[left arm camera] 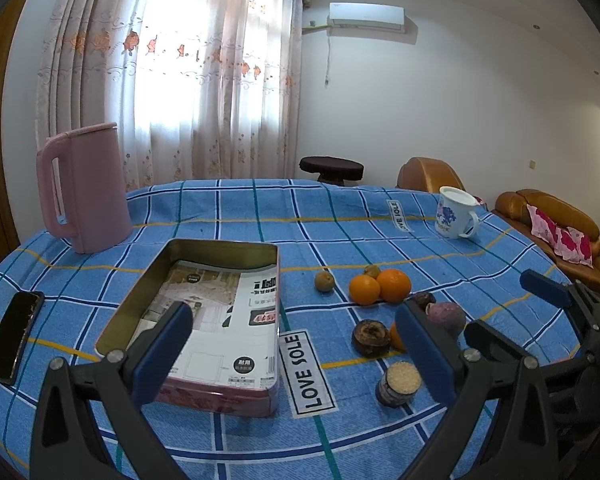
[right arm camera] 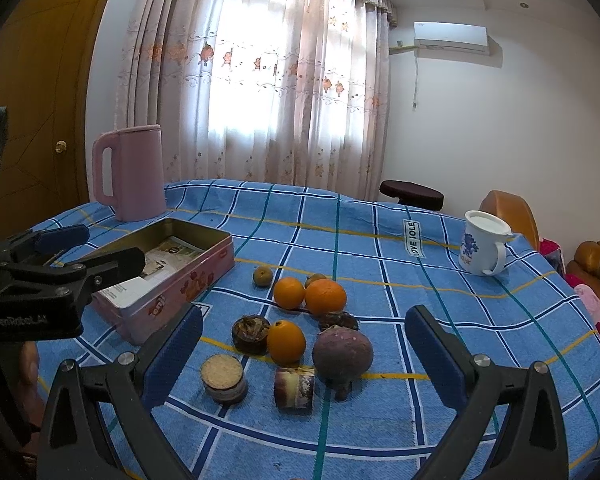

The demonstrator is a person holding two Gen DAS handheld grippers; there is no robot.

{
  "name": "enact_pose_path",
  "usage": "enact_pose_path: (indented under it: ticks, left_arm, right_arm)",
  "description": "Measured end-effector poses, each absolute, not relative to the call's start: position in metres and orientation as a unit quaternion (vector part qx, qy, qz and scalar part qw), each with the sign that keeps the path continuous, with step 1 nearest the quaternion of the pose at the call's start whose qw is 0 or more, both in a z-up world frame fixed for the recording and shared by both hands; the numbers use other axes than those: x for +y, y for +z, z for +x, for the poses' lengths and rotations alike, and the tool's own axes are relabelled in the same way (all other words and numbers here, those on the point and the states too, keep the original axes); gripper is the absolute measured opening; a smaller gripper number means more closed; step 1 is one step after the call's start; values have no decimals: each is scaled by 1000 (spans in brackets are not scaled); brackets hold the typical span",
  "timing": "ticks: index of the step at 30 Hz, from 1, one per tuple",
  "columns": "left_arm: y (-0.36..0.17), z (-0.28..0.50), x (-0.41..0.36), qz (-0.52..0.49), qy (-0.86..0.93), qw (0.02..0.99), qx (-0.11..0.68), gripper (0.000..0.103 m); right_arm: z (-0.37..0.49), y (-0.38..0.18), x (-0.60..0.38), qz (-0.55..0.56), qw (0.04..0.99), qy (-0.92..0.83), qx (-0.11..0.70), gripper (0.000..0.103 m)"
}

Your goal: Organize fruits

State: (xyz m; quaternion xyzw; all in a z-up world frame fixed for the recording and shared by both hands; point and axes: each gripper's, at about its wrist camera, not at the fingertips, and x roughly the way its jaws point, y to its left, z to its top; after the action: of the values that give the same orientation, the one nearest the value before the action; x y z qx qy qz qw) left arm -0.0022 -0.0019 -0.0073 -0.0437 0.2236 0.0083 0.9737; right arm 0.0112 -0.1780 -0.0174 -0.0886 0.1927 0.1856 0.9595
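The left gripper (left arm camera: 296, 354) is spread wide and grasps nothing; it hangs above the near edge of the pink tin box (left arm camera: 204, 320). The right gripper (right arm camera: 304, 360) is likewise released and empty, held over the fruit cluster.

The fruit lies on the blue checked tablecloth (right arm camera: 380, 240), right of the tin box. Two oranges (right arm camera: 310, 294) sit touching each other, a third orange (right arm camera: 286, 341) lies nearer, just beside a large purple fruit (right arm camera: 342, 354). Small brownish fruits (right arm camera: 262, 276) lie behind the pair.

Left wrist view only: a black phone (left arm camera: 14, 336) lies at the table's left edge, and the printed paper lining the tin box is seen from above. Right wrist view only: a cut cylindrical piece (right arm camera: 295, 387) stands in front of the purple fruit, and the left gripper body bears the marking "GenRobot.AI".

Legible writing: the tablecloth label (left arm camera: 306, 372) reads "LOVE SOLE". A pink kettle (right arm camera: 130, 172) and a white floral mug (right arm camera: 485, 242) stand on the far side.
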Motion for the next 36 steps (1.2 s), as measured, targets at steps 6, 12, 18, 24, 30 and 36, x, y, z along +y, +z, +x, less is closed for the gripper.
enact_pose_path:
  ticks: [6,12,18,24,30,36]
  left_arm:
    - [-25,3,-13,-43,-7,971,237,103]
    - [-48,10,-51,-6,-44,964,262,103]
    - [-64,23,-63,-12,-73,953,292,102]
    - [-74,33,-66,-26,-97,941,324,90]
    - [-83,41,-71,-20,-121,927,355,63]
    - [-84,39,-61,-45,-149,920,359,38]
  right_arm:
    - [14,-32,-197,-86,962,158,205,102]
    - [21,-56,-225,-66,961,135,234,102]
    - [24,-61,-232,-62,960,127,240,101]
    - [26,-59,-245,-36,963,124,235,101]
    - [26,-59,-240,-36,961,135,237,84]
    - [28,-65,-231,-32,951,170,256,55]
